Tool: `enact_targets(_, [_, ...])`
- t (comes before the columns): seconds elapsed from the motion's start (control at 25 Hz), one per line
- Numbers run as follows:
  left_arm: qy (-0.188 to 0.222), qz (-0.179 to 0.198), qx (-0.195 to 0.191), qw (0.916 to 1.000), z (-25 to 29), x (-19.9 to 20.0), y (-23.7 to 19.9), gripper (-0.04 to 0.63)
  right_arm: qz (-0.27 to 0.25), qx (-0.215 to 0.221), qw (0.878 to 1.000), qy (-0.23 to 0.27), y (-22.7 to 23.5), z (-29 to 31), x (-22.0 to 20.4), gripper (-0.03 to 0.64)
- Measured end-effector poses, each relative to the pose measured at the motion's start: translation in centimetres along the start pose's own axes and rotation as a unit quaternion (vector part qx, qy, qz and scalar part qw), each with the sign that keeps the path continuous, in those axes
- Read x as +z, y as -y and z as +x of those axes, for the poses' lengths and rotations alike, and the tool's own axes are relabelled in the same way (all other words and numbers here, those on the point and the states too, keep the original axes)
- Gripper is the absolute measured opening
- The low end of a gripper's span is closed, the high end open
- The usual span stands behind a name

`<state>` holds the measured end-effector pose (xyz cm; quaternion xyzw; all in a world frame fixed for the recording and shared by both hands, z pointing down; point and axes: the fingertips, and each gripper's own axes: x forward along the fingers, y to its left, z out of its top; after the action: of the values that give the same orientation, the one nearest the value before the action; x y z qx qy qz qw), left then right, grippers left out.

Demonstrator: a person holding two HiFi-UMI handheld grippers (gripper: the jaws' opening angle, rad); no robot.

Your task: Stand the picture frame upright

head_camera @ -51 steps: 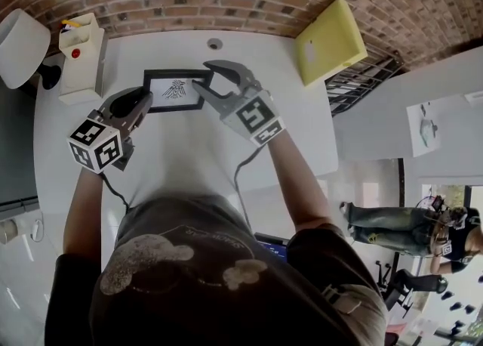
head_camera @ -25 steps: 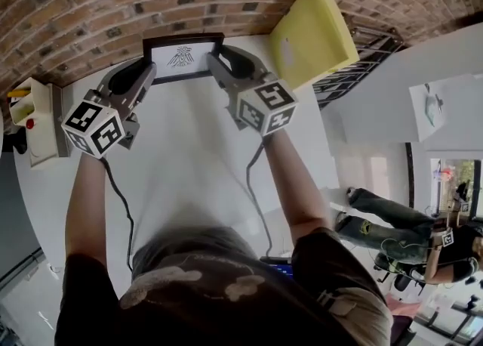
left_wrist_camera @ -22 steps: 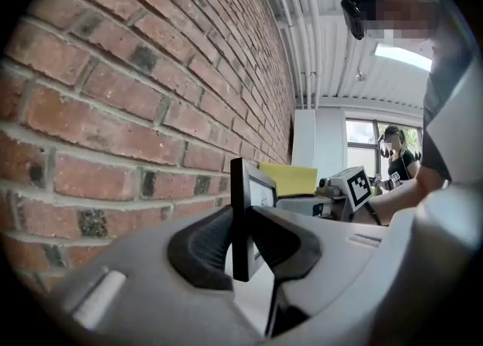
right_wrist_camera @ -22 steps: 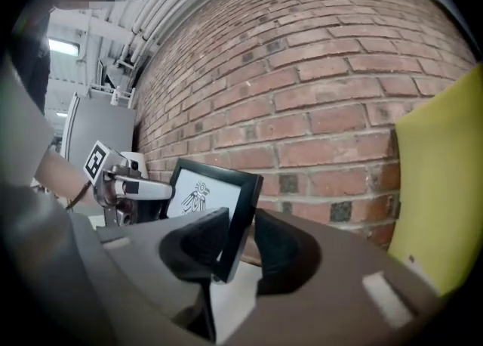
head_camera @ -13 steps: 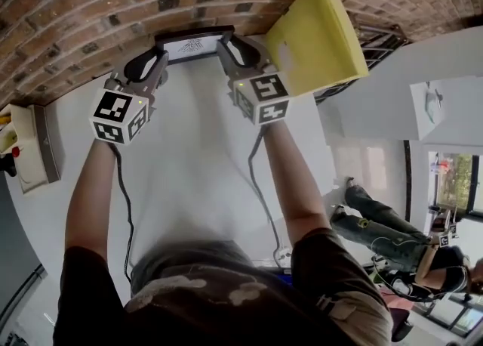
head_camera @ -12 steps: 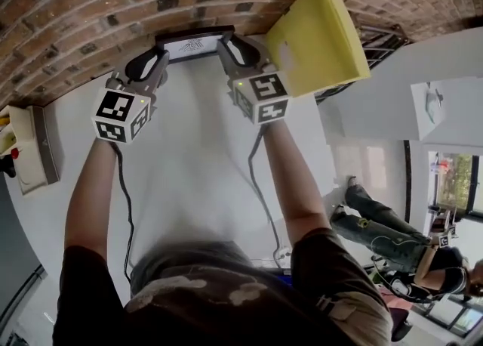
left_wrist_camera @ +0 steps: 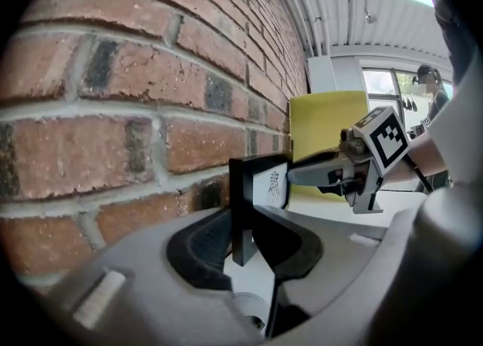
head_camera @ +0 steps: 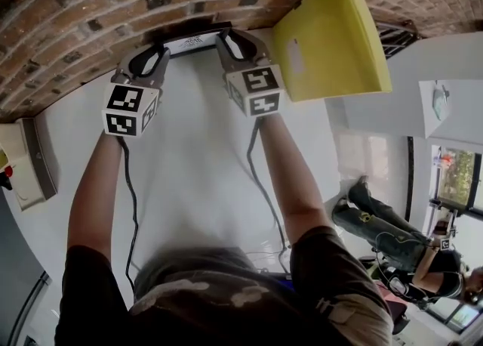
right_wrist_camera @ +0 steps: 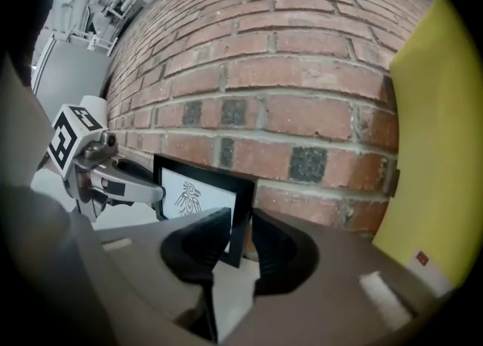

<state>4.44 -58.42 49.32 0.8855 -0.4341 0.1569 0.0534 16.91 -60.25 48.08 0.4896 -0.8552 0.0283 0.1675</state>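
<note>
The left gripper (left_wrist_camera: 240, 240) and the right gripper (right_wrist_camera: 240, 242), its jaws just closing, each clamp a side edge of the flat black rectangular picture frame (head_camera: 192, 41), upright beside the rough red brick wall (head_camera: 113, 4).

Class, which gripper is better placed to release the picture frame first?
Left, probably: bare table lies beside the left gripper, while the right gripper, jaws just closing on the picture frame, has the yellow board close beside it.
</note>
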Motion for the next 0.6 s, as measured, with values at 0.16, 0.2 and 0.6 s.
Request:
enact_targets(0.16, [-0.017,0.002,0.009,0.9998,1.0,-1.2,-0.2,0.093,-0.005,-0.001,1.0,-0.013,0.3,1.1,-1.2,0.094])
enact_targets(0.2, [-0.022,0.003,0.007,0.9997,1.2,-1.5,-0.2,0.094,-0.006,-0.003,1.0,-0.016,0.4,1.3,-1.5,0.094])
enact_targets(0.6, [-0.045,0.013,0.017,0.9988,1.8,-3.3,0.0,0.095,0.001,-0.008,1.0,-0.03,0.3,2.2,-3.1,0.094])
